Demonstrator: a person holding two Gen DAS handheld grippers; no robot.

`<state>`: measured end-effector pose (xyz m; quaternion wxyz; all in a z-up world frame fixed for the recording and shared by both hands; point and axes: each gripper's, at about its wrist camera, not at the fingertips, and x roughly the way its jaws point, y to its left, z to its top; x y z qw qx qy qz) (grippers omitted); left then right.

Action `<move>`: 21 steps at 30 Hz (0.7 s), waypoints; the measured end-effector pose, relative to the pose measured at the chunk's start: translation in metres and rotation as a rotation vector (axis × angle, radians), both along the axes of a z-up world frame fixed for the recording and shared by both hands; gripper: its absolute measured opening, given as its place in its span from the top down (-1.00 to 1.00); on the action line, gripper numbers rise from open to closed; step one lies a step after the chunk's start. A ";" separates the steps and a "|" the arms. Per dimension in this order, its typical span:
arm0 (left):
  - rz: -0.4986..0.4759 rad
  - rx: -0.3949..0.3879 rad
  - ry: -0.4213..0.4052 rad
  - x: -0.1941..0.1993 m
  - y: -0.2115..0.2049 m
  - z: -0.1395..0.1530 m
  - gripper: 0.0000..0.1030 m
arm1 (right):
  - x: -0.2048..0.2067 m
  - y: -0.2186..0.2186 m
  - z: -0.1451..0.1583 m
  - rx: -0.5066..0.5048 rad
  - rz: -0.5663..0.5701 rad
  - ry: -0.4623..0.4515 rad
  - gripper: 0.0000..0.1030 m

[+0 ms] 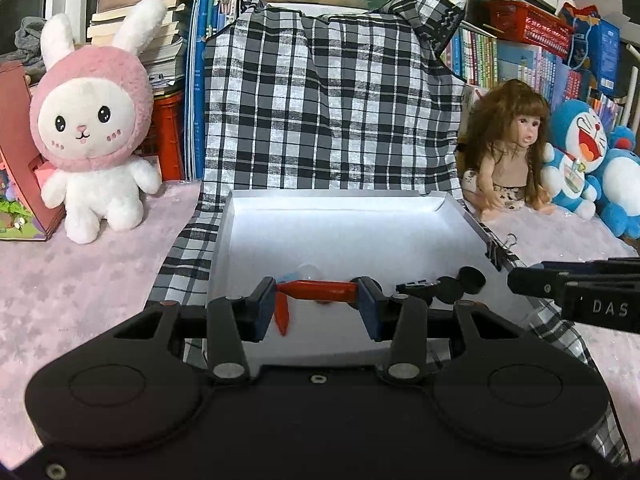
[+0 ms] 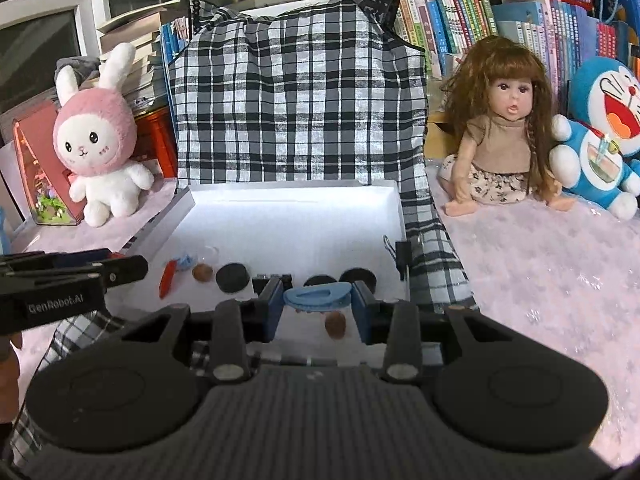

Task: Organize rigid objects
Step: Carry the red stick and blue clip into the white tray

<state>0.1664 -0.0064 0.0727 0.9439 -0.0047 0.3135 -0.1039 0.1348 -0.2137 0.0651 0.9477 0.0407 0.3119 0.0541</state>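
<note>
While both hand-held tools are hovering over the near end of the white tray [image 1: 248,216], the left gripper [image 1: 318,300] is clamping a red hair clip [image 1: 316,290] end to end between its blue pads [image 1: 266,308], and the right gripper [image 2: 318,302] is pinching a blue hair clip [image 2: 318,296] the same way. A second red clip [image 2: 168,278] is lying on the tray floor beside two brown discs [image 2: 203,272], several black round pieces [image 2: 232,277] and a clear cap [image 2: 210,254], while a black binder clip [image 2: 402,258] is biting the tray's right wall. The checked cloth [image 2: 296,100] is draping the stand behind, with a rabbit plush [image 2: 100,140] and a doll [image 2: 500,132] flanking it. The clips are looking light, stiff and smooth plastic, so they are likely to twist or slip if gripped at the very tips; holding across the thicker middle would probably be steadier. Neither clip appears fragile, though a hard squeeze might spring one open.
</note>
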 end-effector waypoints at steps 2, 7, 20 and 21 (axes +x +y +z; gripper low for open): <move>0.002 0.010 -0.001 0.007 -0.001 -0.001 0.18 | 0.008 0.002 0.002 -0.005 -0.004 0.008 0.17; -0.009 -0.043 0.055 0.033 0.002 -0.004 0.18 | 0.035 0.002 0.003 0.024 -0.015 0.068 0.17; 0.028 -0.069 0.168 0.098 0.000 -0.024 0.18 | 0.090 0.011 -0.011 0.029 -0.060 0.171 0.17; 0.034 -0.065 0.174 0.101 -0.001 -0.027 0.18 | 0.093 0.013 -0.013 0.029 -0.060 0.175 0.17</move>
